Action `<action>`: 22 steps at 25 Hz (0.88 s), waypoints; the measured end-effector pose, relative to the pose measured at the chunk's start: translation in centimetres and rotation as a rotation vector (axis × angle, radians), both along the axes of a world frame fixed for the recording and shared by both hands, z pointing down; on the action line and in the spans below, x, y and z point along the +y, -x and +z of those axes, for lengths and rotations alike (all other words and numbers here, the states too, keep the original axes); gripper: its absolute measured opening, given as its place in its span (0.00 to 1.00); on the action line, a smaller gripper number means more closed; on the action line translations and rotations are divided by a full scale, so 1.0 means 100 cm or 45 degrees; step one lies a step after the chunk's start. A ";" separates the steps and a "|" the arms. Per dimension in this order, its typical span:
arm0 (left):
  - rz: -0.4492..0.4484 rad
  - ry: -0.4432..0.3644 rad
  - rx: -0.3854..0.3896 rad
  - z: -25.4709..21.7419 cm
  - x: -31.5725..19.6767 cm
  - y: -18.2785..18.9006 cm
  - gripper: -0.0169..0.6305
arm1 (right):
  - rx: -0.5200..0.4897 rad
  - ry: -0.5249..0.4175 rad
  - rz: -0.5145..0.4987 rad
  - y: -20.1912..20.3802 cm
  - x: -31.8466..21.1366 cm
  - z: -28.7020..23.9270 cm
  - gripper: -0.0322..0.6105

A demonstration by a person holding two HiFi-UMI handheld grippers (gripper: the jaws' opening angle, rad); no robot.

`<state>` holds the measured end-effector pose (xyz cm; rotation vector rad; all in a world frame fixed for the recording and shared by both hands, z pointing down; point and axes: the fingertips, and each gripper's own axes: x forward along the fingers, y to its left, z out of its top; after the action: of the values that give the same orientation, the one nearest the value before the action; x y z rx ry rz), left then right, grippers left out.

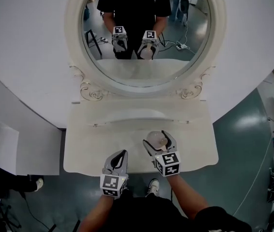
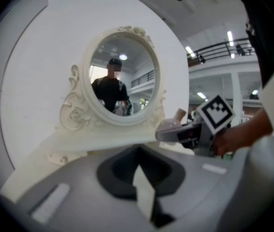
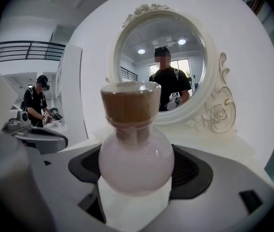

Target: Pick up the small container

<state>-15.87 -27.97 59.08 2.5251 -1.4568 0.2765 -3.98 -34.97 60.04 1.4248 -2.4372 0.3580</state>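
The small container (image 1: 157,139) is a round pale-pink bottle with a brown cork stopper. My right gripper (image 1: 158,138) is shut on its bulb, over the front middle of the white vanity table (image 1: 91,149). In the right gripper view the bottle (image 3: 136,159) stands upright between the jaws, cork (image 3: 130,103) on top. My left gripper (image 1: 122,154) hangs at the table's front edge, to the left of the right one, jaws together with nothing in them. The left gripper view shows the right gripper (image 2: 188,131) and the cork (image 2: 179,114) to its right.
An oval mirror (image 1: 142,33) in an ornate cream frame (image 1: 91,92) stands at the back of the table and reflects the person and both grippers. A white wall panel surrounds it. Grey floor lies on both sides, with cables and equipment at the far edges.
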 end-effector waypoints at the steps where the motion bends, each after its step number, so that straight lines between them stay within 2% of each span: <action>1: 0.003 -0.009 0.004 -0.003 -0.002 -0.002 0.04 | -0.006 -0.027 0.004 -0.001 -0.002 -0.011 0.62; 8: 0.020 -0.071 0.019 -0.026 -0.011 -0.012 0.04 | -0.034 -0.179 0.062 -0.013 -0.005 -0.068 0.62; 22: 0.042 -0.168 0.074 -0.065 -0.028 -0.024 0.04 | -0.004 -0.321 0.133 -0.038 0.003 -0.117 0.62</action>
<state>-13.44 -30.77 52.60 2.6386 -1.4580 0.1149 -0.20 -34.63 48.33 1.6580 -2.4867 0.0760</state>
